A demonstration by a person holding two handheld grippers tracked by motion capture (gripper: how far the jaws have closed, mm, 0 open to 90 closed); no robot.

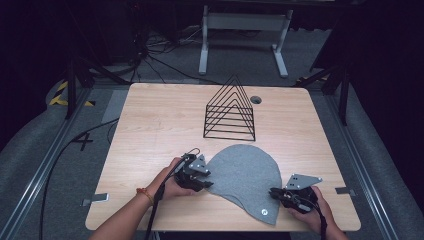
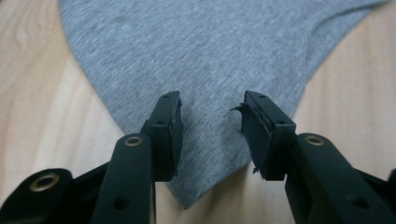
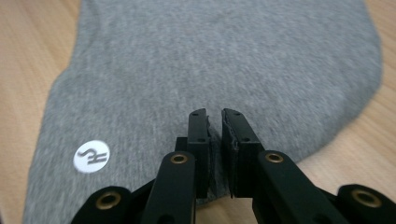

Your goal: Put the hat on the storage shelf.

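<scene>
Left tool gapes astride grey cloth corner; right tool pinches its edge.

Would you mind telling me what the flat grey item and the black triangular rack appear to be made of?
The flat grey cloth piece looks like soft heathered jersey knit: fine ribbing shows, matte, with a round white printed logo. The black triangular rack appears to be thin metal wire, probably painted matte black, though that is less certain.

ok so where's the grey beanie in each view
High view: grey beanie lies at the table's near middle, between both grippers.
Left gripper view: fills the top, its corner between the jaws.
Right gripper view: spreads across the frame.
Shared landmark: its round white logo.
</scene>
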